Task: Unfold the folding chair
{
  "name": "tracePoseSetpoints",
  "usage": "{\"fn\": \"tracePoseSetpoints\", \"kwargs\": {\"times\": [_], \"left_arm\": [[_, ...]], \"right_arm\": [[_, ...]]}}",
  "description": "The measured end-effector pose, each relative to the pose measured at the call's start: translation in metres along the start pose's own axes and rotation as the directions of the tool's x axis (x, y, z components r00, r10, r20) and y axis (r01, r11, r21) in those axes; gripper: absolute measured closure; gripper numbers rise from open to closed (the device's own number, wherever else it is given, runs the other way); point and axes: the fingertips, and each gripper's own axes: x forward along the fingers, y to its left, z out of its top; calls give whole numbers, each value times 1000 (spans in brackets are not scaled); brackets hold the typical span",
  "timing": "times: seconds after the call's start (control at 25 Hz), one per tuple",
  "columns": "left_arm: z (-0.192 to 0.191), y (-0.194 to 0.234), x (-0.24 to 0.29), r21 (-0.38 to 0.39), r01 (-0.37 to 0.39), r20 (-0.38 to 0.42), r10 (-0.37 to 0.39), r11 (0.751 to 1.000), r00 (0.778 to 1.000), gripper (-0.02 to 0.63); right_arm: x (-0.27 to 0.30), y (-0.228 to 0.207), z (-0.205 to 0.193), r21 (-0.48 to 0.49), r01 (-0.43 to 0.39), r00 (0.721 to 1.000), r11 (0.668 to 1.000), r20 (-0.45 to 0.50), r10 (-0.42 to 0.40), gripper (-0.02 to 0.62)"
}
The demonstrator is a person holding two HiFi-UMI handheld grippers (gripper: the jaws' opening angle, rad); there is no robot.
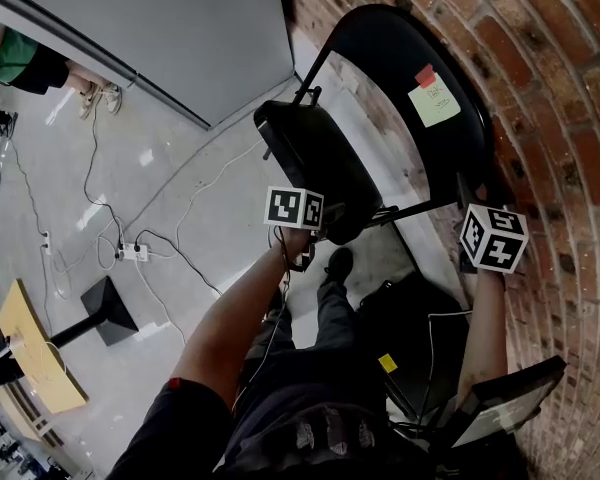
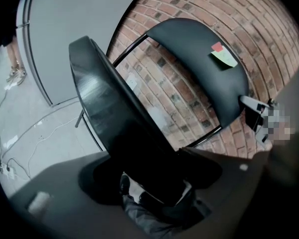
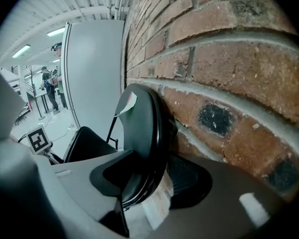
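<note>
I'm seeing the brick wall [image 1: 570, 118] crowding in just behind the folding chair [image 1: 465, 148], while open floor [image 1: 150, 198] is spreading out to the left (cables [image 1: 88, 178] are trailing across it). The left gripper [image 2: 154, 183] is clamping the front edge of the tilted seat [image 2: 104, 113], with its forearm reaching forward and down. The right gripper [image 3: 149, 183] is gripping the rim of the backrest [image 3: 139, 133], and its arm is running close along the bricks.
</note>
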Motion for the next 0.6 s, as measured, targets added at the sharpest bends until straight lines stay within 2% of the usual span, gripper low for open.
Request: {"fn": "tracePoseSetpoints", "kwargs": {"times": [0.28,0.6], "left_arm": [[-15,15,-4,-4,22,-21,-22,1000,1000,245],[-44,49,-8,-64,31,-50,-34,997,998,252]], "right_arm": [[3,1,-6,-2,6,1000,1000,-20,-6,391],[14,5,-18,9,2,998,1000,-64,-2,388]]}}
